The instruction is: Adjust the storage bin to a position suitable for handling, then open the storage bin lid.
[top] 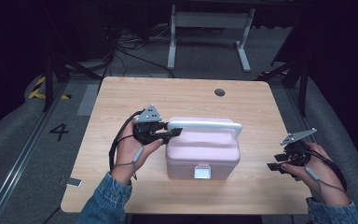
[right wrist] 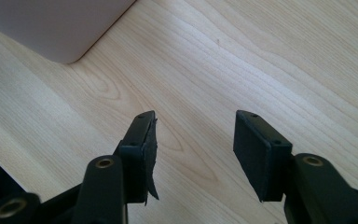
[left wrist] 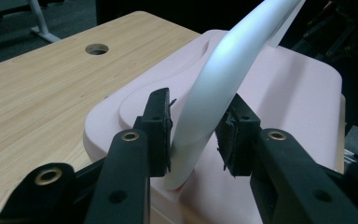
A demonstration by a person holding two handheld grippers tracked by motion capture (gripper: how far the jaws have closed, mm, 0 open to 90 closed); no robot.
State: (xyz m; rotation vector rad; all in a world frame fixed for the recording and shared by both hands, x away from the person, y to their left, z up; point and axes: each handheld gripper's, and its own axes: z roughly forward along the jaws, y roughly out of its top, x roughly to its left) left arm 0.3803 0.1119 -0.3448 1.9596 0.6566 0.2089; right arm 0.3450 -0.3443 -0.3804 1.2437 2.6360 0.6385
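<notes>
High view: one pink box (top: 203,154) is seen standing at the middle of one wooden table (top: 121,98), with one white handle (top: 205,124) raised over its lid and one white latch (top: 202,172) on its near side. Two grippers are held. The left gripper (left wrist: 193,133) is set at the handle's left end, its jaws pinching the handle. The right gripper (right wrist: 193,154) is kept well right of the box, jaws spread over bare table.
</notes>
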